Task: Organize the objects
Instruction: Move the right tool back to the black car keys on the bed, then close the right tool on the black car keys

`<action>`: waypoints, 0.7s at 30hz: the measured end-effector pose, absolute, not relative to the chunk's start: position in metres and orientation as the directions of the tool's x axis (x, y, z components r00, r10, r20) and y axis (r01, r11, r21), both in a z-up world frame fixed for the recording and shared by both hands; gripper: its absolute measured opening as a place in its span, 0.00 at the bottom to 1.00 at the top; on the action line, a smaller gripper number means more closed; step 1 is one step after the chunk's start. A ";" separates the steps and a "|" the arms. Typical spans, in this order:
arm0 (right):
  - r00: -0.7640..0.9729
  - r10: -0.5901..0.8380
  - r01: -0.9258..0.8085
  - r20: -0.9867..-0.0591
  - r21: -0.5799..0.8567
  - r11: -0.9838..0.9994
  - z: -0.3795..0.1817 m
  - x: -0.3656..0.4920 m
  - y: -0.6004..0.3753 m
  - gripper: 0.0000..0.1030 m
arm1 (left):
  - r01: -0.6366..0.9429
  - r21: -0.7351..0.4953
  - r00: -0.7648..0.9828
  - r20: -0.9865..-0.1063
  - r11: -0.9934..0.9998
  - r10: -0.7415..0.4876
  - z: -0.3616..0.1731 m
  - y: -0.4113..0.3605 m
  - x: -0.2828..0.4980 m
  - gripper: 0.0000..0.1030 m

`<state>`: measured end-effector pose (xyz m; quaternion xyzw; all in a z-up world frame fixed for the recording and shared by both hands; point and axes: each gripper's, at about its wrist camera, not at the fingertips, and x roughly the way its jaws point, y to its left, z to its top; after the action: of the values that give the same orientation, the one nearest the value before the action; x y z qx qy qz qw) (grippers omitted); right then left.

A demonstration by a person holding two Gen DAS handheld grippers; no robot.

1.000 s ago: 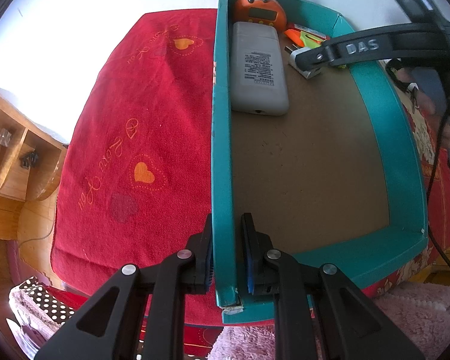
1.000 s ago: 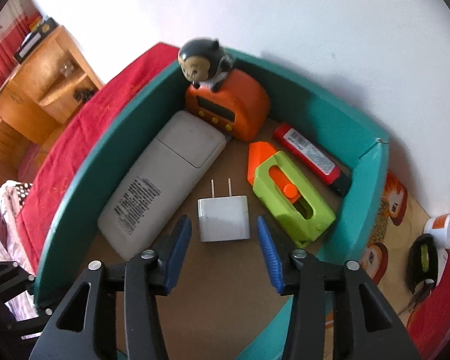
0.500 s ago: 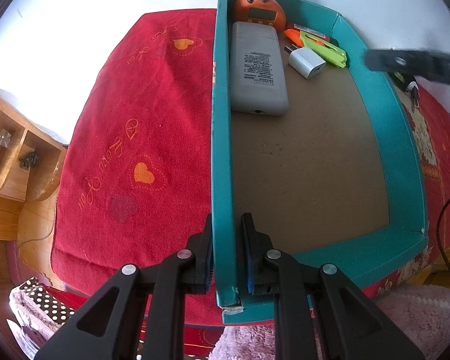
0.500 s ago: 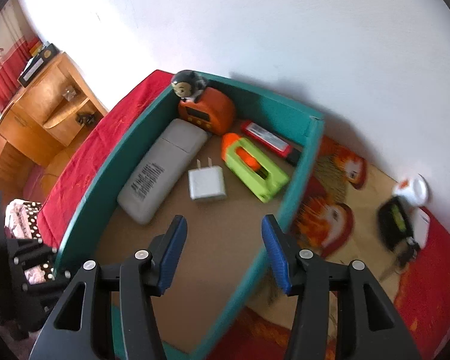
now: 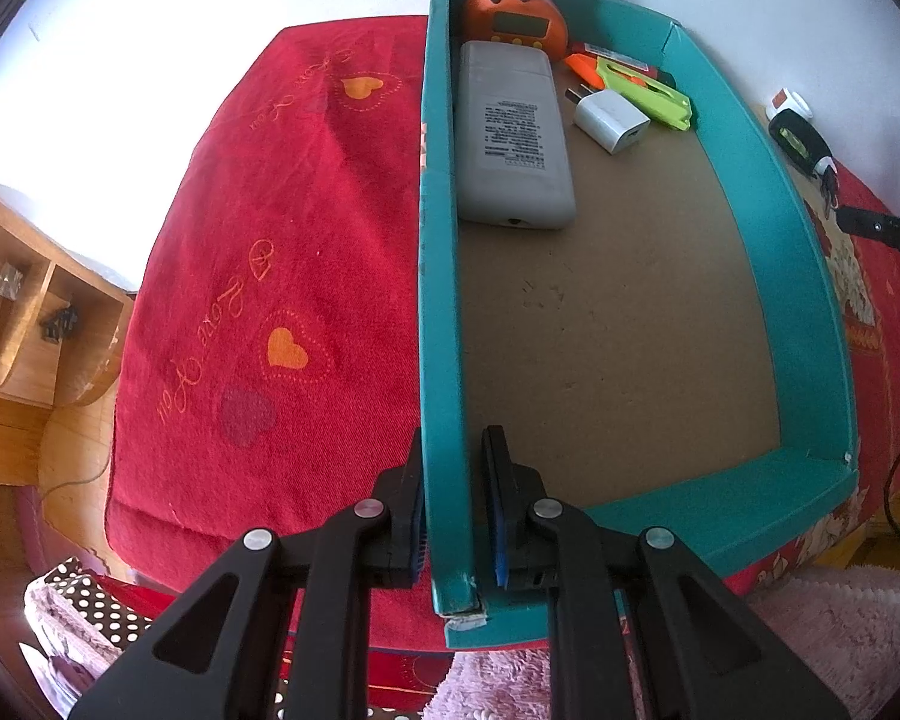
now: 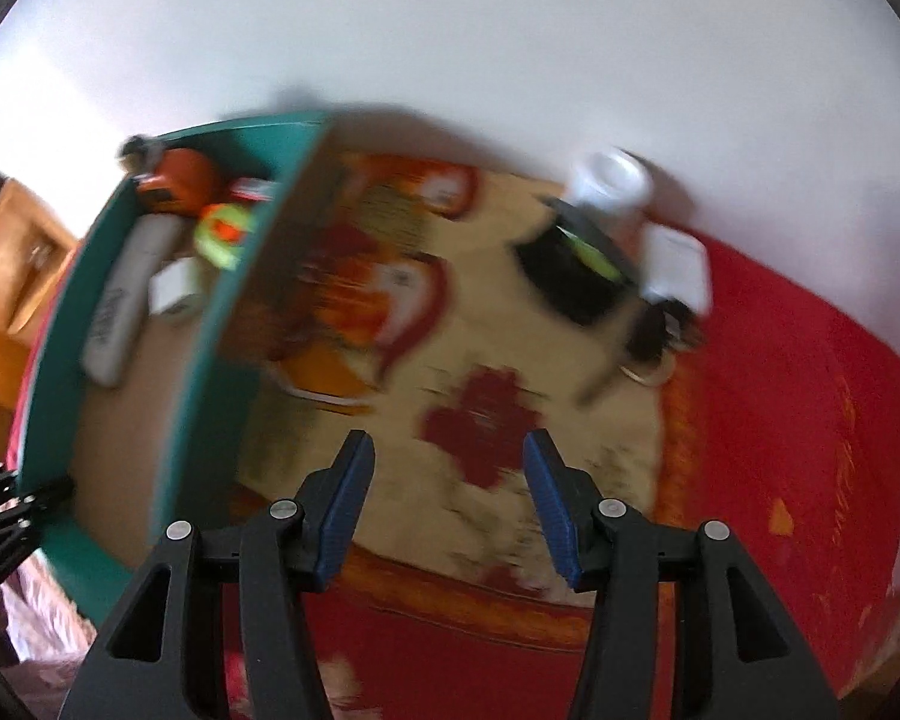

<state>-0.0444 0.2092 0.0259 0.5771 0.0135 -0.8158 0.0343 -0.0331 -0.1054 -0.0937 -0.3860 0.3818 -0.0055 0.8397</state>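
With the left gripper (image 5: 452,510) pinching the box (image 5: 768,192) wall, five items lay at its far end, while the right gripper (image 6: 447,498), fingers spread and empty, faced leftovers (image 6: 576,258) by the table's back edge.

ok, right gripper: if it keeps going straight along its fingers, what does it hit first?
Probably bare cloth. The right gripper is open and empty, aimed at the patterned mat, short of the black object and white cup. The frame is blurred, so depth is uncertain.

Right wrist view motion-blurred: black item (image 6: 576,267) and white cup (image 6: 609,183) indistinct; patterned mat (image 6: 486,372) smeared.
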 end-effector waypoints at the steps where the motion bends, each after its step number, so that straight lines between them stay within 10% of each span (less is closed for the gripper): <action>1: -0.329 -0.034 0.053 -0.944 0.017 -0.998 0.025 -0.044 0.218 0.52 | -0.286 -0.653 0.709 -0.636 0.702 -0.303 -0.096 -0.100 -0.031 0.13; 21: -0.345 0.004 -0.113 -0.939 0.038 -0.993 0.008 -0.097 0.301 0.54 | -0.286 -0.657 0.718 -0.629 0.698 -0.298 -0.130 -0.080 -0.091 0.13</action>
<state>-0.0970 0.3013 0.0075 0.5711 -0.0479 -0.8187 -0.0358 -0.0913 -0.0804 -0.1301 -0.3887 0.3755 -0.0034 0.8414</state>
